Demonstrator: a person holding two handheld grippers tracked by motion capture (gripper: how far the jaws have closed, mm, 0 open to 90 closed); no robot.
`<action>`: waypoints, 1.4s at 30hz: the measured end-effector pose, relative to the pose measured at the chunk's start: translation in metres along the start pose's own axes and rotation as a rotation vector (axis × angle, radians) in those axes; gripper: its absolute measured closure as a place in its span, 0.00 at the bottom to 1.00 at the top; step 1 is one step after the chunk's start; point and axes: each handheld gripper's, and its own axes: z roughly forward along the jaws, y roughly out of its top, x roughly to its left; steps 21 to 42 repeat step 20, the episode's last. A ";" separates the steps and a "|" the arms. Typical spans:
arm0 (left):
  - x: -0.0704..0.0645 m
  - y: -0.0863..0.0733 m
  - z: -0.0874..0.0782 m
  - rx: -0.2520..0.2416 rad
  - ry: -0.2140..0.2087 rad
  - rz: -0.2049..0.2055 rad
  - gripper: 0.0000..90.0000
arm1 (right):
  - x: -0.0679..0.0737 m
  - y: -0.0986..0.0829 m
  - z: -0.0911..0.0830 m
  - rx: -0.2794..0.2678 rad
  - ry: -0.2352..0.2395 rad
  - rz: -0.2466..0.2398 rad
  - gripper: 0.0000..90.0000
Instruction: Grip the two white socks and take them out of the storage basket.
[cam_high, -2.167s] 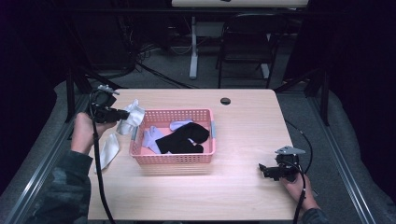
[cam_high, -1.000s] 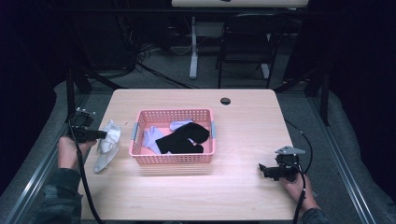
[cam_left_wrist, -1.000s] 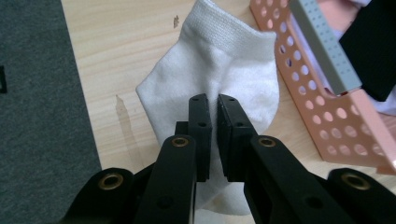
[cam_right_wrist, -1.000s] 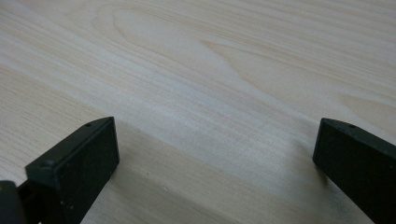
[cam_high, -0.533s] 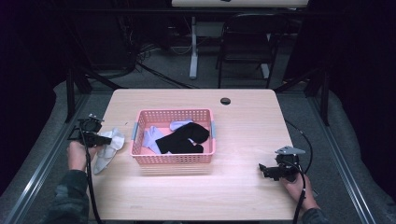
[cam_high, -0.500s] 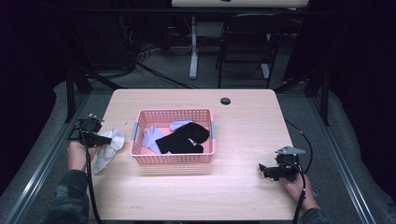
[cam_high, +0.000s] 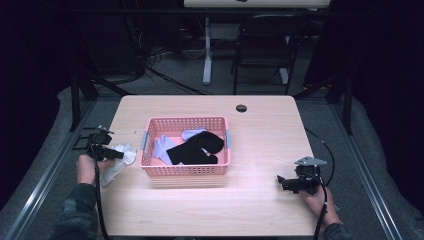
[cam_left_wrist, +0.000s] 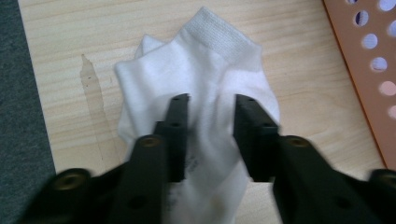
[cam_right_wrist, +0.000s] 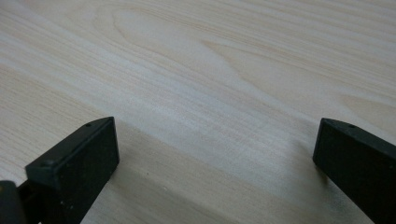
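Note:
A pink basket (cam_high: 186, 169) stands at the table's middle with a black sock (cam_high: 195, 148) and pale lavender socks (cam_high: 163, 146) inside. To its left, white socks (cam_high: 120, 159) lie piled on the wood. My left gripper (cam_high: 116, 154) hovers low over them. In the left gripper view its jaws stand a little apart, open, astride the top white sock (cam_left_wrist: 210, 70), which rests flat on the table. My right gripper (cam_high: 281, 181) rests near the table's front right, open wide, with bare wood (cam_right_wrist: 210, 93) between its fingers.
The basket's pink wall (cam_left_wrist: 369, 70) is close on the right of the left gripper. The table's left edge and grey floor (cam_left_wrist: 18, 116) lie just beside the white socks. A small black grommet (cam_high: 241, 108) sits at the back of the table.
My left gripper came down from beside the basket's back-left corner to the table's left edge, carrying a white sock, laid it on the other white sock, and its jaws have parted. The right gripper stayed still.

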 end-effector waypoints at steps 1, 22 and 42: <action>0.000 0.000 -0.001 -0.006 0.002 -0.003 0.59 | 0.000 0.000 0.000 0.000 0.000 0.000 0.00; -0.021 -0.020 -0.051 -0.122 0.027 0.036 0.13 | 0.000 0.000 0.000 0.000 0.000 0.000 0.00; -0.021 -0.020 -0.051 -0.122 0.027 0.036 0.13 | 0.000 0.000 0.000 0.000 0.000 0.000 0.00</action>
